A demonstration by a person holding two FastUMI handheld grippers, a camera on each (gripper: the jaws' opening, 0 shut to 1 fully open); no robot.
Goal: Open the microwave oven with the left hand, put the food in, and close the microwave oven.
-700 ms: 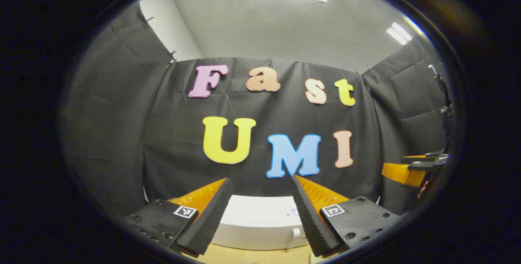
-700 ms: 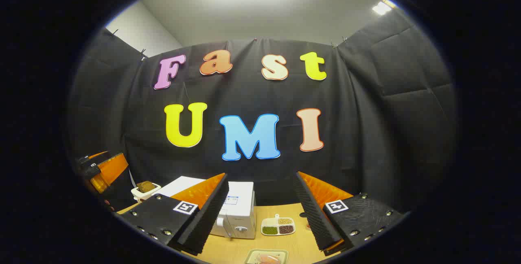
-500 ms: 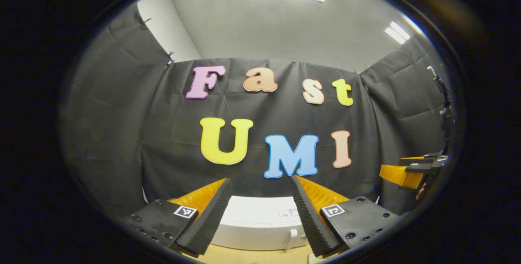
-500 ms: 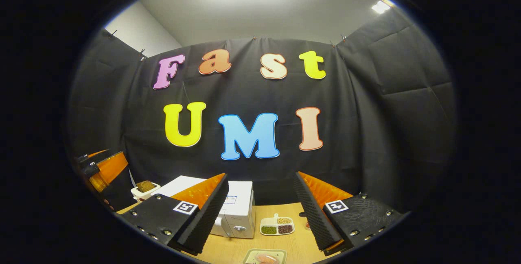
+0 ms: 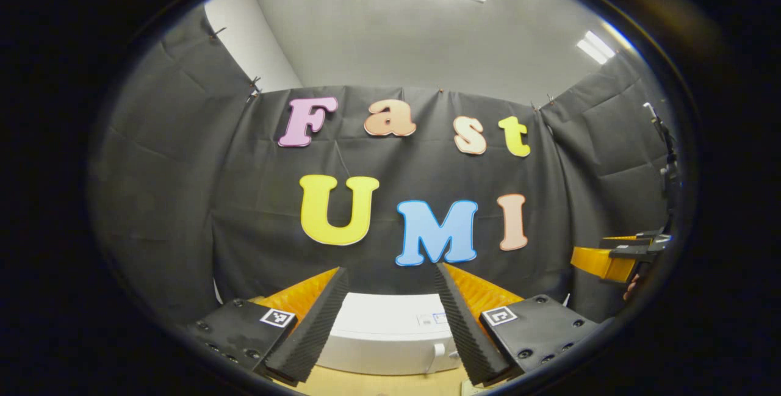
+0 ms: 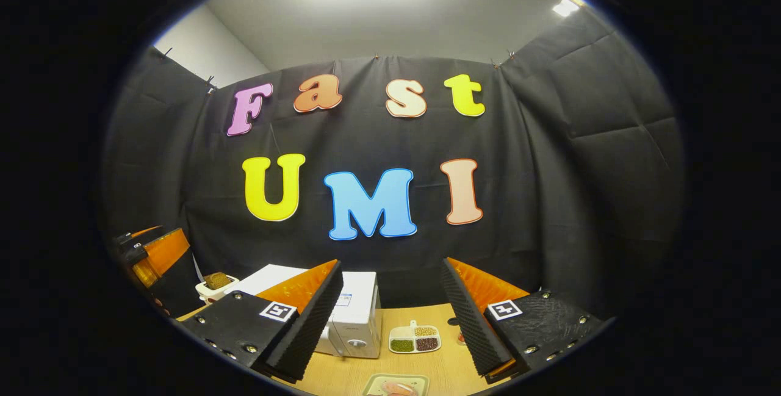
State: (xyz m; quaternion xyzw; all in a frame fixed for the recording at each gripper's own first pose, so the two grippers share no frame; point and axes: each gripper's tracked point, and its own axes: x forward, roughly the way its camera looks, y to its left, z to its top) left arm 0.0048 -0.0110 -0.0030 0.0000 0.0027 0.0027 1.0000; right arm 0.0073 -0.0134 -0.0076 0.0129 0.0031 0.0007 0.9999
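microwave point(image 5: 387, 332) door shut, handle point(image 5: 437, 356) on its right edge. left gripper point(image 5: 387, 323) and right gripper point(image 6: 390, 316) both wide open, empty. hook the handle squarely, pull slow.

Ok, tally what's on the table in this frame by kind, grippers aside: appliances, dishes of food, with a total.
Microwave oven: 1, white, door shut.
Dishes with food: 3, namely the divided dish of beans or grains, the pale tray at the near edge, and the small white dish with something brown left of the microwave oven.
Total: 4.
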